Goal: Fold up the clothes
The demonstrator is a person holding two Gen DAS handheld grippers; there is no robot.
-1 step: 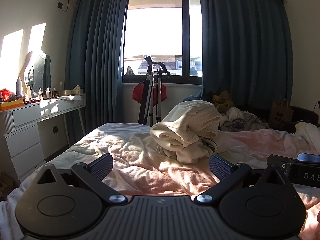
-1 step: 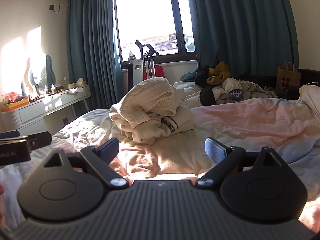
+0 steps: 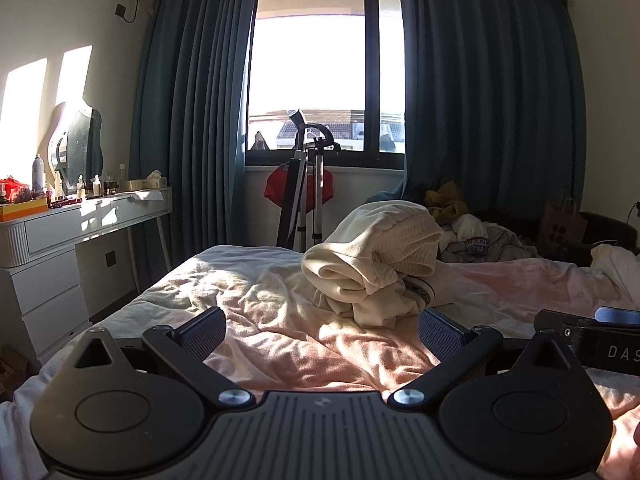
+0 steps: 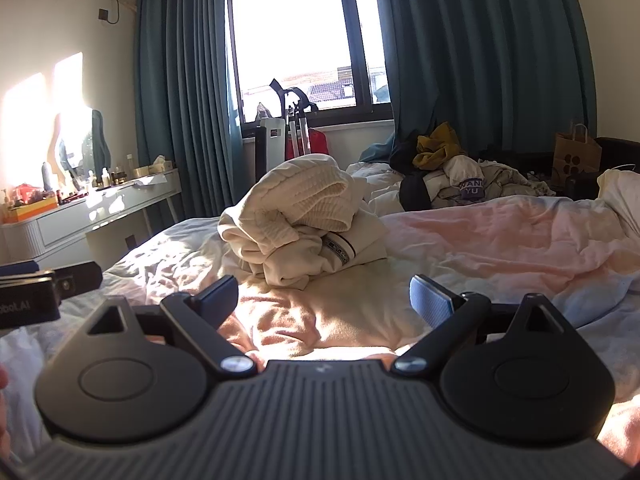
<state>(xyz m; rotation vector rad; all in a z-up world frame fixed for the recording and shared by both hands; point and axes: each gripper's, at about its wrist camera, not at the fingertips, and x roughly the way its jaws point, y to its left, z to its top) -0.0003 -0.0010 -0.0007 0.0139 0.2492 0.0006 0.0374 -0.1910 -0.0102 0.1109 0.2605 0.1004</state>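
A crumpled cream sweatshirt (image 3: 376, 264) lies in a heap on the bed, also in the right wrist view (image 4: 304, 224). My left gripper (image 3: 320, 330) is open and empty, low over the pink-white bedding (image 3: 280, 320), short of the heap. My right gripper (image 4: 324, 300) is open and empty, also just in front of the heap. Each gripper's body shows at the edge of the other's view: the right one (image 3: 592, 340) and the left one (image 4: 36, 292).
A pile of other clothes (image 4: 452, 176) lies at the far side of the bed. A white dressing table (image 3: 80, 232) with bottles stands left. A clothes steamer (image 3: 304, 184) stands under the window. A paper bag (image 4: 576, 156) sits far right.
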